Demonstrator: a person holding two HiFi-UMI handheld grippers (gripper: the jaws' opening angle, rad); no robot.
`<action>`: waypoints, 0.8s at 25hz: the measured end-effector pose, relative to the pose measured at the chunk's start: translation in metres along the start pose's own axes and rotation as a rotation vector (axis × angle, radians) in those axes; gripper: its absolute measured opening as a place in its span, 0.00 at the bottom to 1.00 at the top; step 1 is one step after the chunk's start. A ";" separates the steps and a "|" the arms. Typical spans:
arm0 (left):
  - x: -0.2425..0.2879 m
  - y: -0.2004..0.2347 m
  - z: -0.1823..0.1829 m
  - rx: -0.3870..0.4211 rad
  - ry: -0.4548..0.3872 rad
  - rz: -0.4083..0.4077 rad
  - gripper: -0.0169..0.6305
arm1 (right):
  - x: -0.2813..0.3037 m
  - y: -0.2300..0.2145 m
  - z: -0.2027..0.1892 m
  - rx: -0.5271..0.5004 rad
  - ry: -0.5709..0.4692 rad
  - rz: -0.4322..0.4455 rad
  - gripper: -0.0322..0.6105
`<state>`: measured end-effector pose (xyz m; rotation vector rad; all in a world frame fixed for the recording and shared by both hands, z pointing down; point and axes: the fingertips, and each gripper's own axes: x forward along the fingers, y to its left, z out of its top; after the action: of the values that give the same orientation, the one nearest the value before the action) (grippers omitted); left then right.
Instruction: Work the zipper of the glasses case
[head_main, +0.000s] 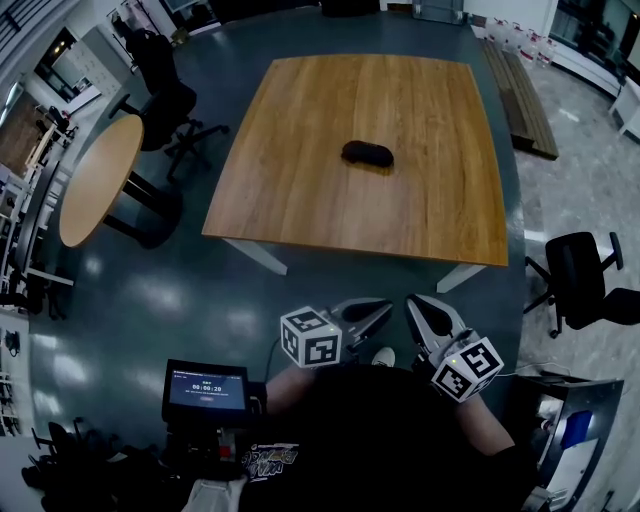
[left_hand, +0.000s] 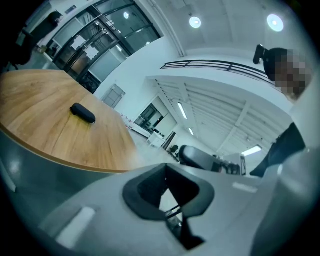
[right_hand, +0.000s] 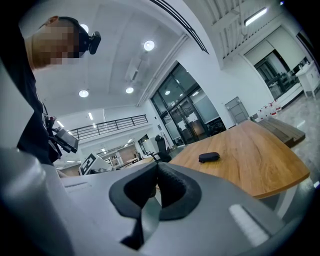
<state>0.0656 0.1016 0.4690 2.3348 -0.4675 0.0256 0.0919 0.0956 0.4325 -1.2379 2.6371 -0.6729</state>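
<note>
Hovering short of the table (head_main: 300, 190), left gripper (head_main: 383, 308) and right gripper (head_main: 414, 304) both closed, empty; likely needing opening before approaching the case (head_main: 367, 153).

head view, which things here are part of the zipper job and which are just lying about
Job: glasses case; square table under it; left gripper and right gripper, both shut and empty.
Lying about: round table; left office chair; right office chair; small screen.
</note>
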 end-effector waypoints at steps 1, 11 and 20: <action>0.000 0.000 -0.001 -0.001 0.002 0.000 0.03 | 0.000 0.000 0.000 0.002 -0.001 0.000 0.06; -0.002 0.000 0.002 -0.001 -0.019 0.018 0.03 | -0.002 0.001 0.000 -0.005 0.001 0.007 0.06; -0.008 0.004 0.003 -0.008 -0.036 0.034 0.03 | 0.003 0.004 -0.001 -0.010 0.008 0.026 0.06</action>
<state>0.0561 0.0998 0.4684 2.3227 -0.5242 -0.0027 0.0866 0.0958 0.4316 -1.2031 2.6619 -0.6629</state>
